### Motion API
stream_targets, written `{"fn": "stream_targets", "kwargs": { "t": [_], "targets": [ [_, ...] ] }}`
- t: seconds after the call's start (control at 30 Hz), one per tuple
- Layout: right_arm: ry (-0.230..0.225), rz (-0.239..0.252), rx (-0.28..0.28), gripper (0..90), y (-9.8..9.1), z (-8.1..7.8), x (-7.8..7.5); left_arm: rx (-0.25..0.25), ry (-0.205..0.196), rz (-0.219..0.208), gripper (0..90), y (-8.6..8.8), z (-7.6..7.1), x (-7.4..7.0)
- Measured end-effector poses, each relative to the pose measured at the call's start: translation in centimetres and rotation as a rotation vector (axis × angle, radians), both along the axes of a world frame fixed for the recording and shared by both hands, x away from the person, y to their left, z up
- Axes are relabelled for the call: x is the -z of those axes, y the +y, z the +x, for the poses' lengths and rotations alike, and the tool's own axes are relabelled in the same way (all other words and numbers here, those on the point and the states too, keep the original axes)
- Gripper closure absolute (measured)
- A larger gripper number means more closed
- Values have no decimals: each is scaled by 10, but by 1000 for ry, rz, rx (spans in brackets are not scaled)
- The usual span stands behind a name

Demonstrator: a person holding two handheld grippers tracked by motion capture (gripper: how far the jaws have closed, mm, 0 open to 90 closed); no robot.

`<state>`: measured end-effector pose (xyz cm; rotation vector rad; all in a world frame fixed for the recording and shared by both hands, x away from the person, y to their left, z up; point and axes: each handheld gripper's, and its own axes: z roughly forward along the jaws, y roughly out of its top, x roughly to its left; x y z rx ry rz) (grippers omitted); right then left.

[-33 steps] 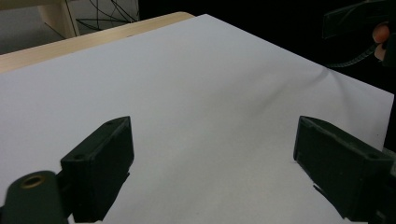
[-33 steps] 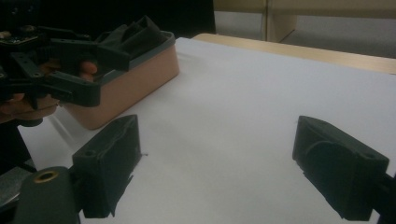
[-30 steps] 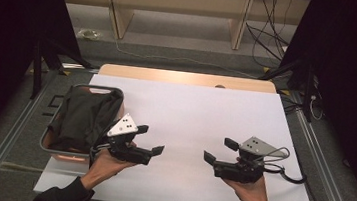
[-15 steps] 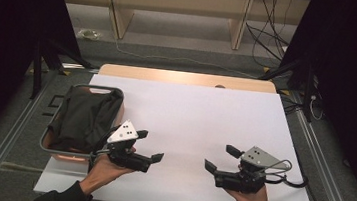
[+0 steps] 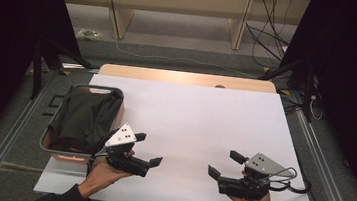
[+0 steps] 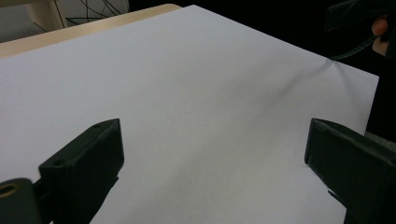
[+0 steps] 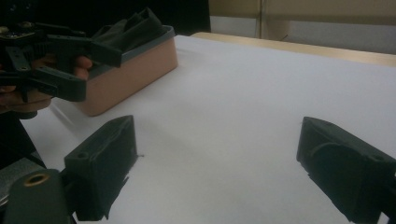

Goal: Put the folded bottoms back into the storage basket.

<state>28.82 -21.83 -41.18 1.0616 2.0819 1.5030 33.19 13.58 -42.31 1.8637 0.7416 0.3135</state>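
Note:
A pink tub with a grey rim (image 5: 95, 88) stands at the table's left edge, and a dark cloth (image 5: 81, 118) is bundled inside it. My left gripper (image 5: 148, 149) hovers just right of the tub's near corner. It is open, its jaws have just been opening wider, and there is only white table between them (image 6: 215, 158). My right gripper (image 5: 224, 164) is low over the near right part of the table, open with nothing between its jaws (image 7: 219, 154). The right gripper view shows the tub (image 7: 140, 70) and the cloth (image 7: 135, 25) at upper left.
The white table top (image 5: 190, 117) has a wooden strip along its far edge (image 5: 184, 77). Metal rails run along both sides (image 5: 7, 133). Cables lie on the floor beyond the table (image 5: 268, 39). A black cable loops from the right gripper (image 5: 295, 185).
The right gripper has drifted toward the near edge of the table and a little lower. The left gripper has stayed by the tub, its jaws spread slightly wider.

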Motion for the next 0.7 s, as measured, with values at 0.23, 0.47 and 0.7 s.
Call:
{"fn": "stream_targets", "kwargs": {
  "t": [0.23, 0.47, 0.7],
  "targets": [
    [6, 15, 3, 130, -1, 1, 0, -18, -3, -6, 29, 2, 2, -1],
    [7, 14, 2, 128, 0, 2, 0, -17, -2, -4, 29, 2, 3, 0],
    [11, 6, 0, 128, 0, 2, 1, -28, 2, -18, 29, 4, 4, -2]
  ]
}}
